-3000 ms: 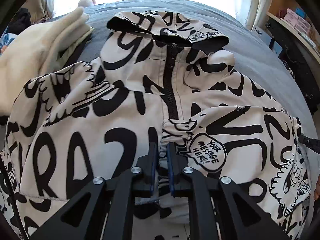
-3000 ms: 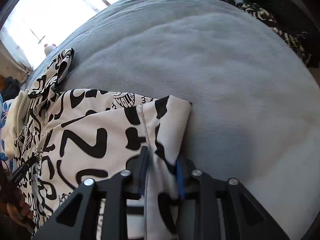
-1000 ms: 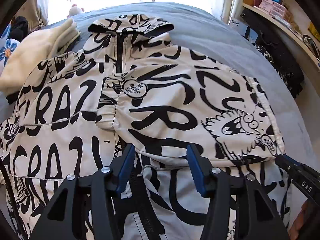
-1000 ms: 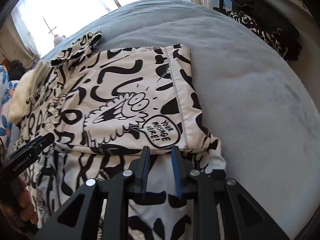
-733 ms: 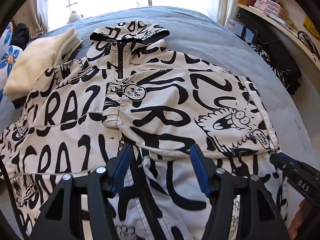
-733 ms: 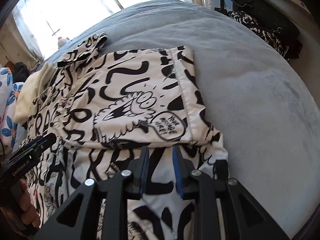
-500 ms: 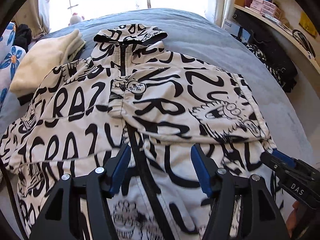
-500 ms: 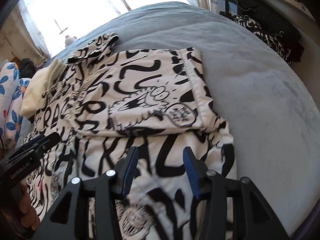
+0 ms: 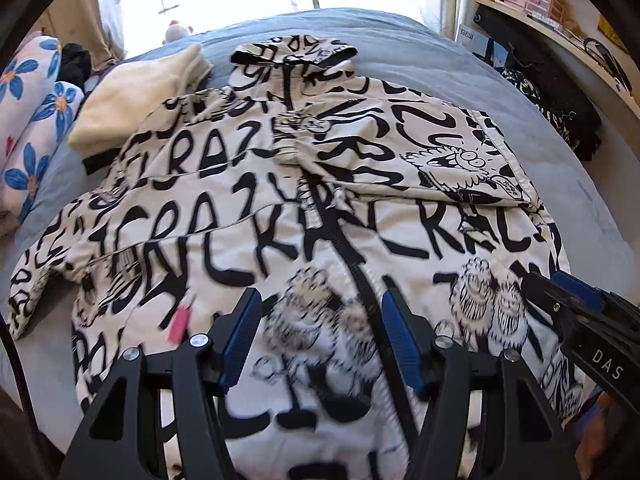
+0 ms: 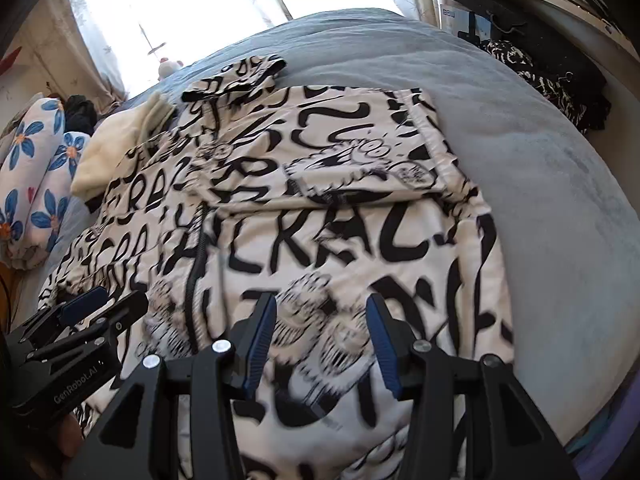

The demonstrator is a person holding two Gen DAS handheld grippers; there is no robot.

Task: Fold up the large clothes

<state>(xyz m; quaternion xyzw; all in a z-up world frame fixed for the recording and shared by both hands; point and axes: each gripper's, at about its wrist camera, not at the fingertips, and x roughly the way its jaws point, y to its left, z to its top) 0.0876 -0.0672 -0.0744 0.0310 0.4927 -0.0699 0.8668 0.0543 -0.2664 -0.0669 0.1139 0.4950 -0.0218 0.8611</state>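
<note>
A white zip jacket with black graffiti print lies flat on the grey bed, hood at the far end. Its right sleeve is folded across the chest. It also shows in the right wrist view, with the folded sleeve on top. My left gripper is open and empty above the jacket's lower front, near the zip. My right gripper is open and empty above the lower right front. Each gripper shows at the edge of the other's view.
A cream folded garment lies at the jacket's far left shoulder. Flowered pillows lie at the left. Dark clothes and a shelf stand at the right. Grey bedspread spreads right of the jacket.
Both grippers let go of the sleeve, opened and pulled back toward the jacket's hem. The right sleeve now rests folded across the chest.
</note>
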